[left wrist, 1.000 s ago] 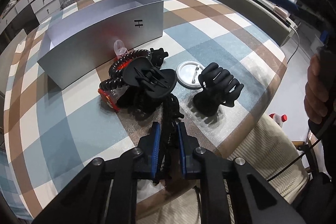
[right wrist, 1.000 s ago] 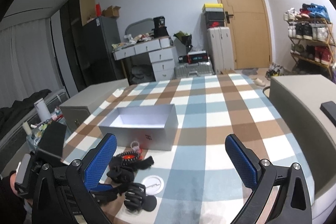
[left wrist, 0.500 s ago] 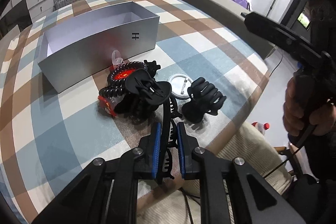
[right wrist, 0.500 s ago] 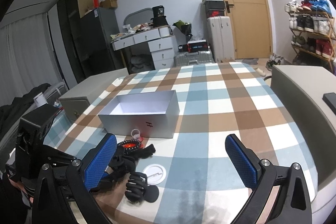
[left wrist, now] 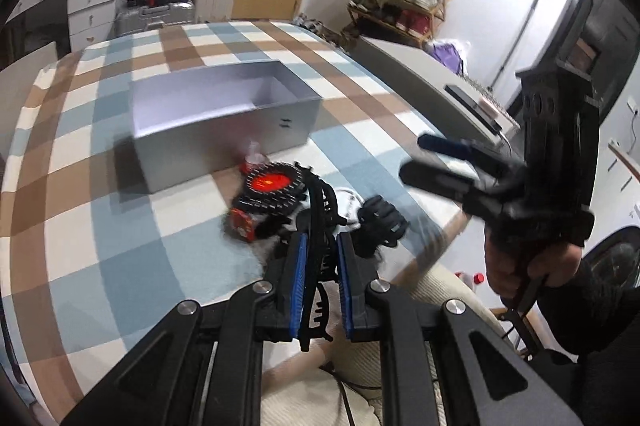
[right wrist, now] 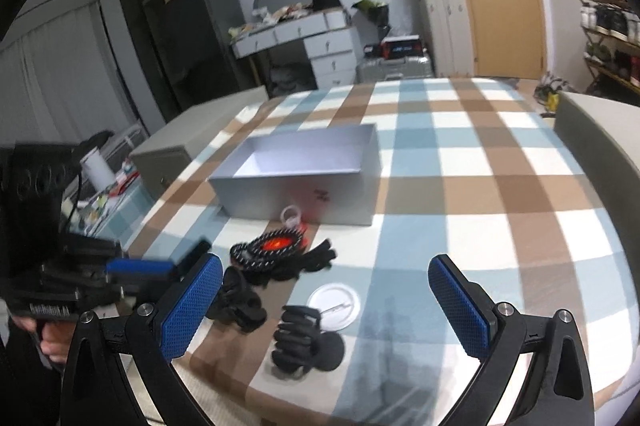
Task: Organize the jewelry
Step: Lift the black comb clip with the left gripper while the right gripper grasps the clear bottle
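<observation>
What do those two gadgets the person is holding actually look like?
Both grippers, left and right, are black angular frames with silver bolts and blue textured pads on the jaws. The left has white lettering on its side, and thin black cables trail from the handles.

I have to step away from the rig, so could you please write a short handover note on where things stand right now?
Left gripper: shut on a black hair clip, lifted above the table's near edge.
Right gripper: open, holding nothing, above the pile.
Silver box: open on the checked tablecloth, nothing visible inside.
In front of the box: beaded bracelet with red centre, black claw clip, round white badge, more black clips.
Done: one clip picked up.
Left: place it in the box, then the remaining pieces.
</observation>
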Action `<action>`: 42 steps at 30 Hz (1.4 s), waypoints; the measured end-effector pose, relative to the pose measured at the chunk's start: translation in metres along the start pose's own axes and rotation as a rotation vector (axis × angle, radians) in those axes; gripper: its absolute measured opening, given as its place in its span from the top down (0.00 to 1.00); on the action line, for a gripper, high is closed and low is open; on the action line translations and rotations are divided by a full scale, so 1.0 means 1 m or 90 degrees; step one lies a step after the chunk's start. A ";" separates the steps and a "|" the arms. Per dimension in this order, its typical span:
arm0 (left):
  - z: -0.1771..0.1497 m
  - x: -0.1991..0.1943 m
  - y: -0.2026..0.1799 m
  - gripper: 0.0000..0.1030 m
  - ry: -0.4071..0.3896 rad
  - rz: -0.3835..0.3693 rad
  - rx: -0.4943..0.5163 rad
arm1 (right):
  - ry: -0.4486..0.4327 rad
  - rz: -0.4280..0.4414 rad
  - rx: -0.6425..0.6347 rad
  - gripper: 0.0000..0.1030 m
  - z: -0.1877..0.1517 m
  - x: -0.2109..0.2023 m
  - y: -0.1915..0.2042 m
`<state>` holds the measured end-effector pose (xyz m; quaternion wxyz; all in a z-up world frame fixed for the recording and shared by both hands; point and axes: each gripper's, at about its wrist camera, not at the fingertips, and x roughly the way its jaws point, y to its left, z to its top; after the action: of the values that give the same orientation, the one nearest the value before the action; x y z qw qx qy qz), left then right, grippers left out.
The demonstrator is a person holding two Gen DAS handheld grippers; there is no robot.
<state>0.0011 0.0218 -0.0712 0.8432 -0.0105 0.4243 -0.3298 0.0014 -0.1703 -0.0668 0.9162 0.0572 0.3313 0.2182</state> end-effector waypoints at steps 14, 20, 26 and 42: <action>0.001 -0.016 0.045 0.90 -0.094 0.089 -0.116 | 0.038 0.011 -0.061 0.00 0.003 0.022 0.023; 0.000 -0.022 0.052 0.90 -0.111 0.111 -0.131 | 0.060 0.015 -0.059 0.01 0.009 0.028 0.010; 0.000 -0.024 0.064 0.90 -0.126 0.115 -0.160 | 0.095 0.082 -0.039 0.11 0.029 0.060 0.010; 0.001 -0.010 0.069 0.90 -0.099 0.131 -0.162 | 0.235 0.060 -0.006 0.46 0.045 0.131 0.018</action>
<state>0.0355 0.0810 -0.0839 0.8948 -0.0991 0.3946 -0.1840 0.1134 -0.0954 -0.1034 0.8289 0.0278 0.4895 0.2693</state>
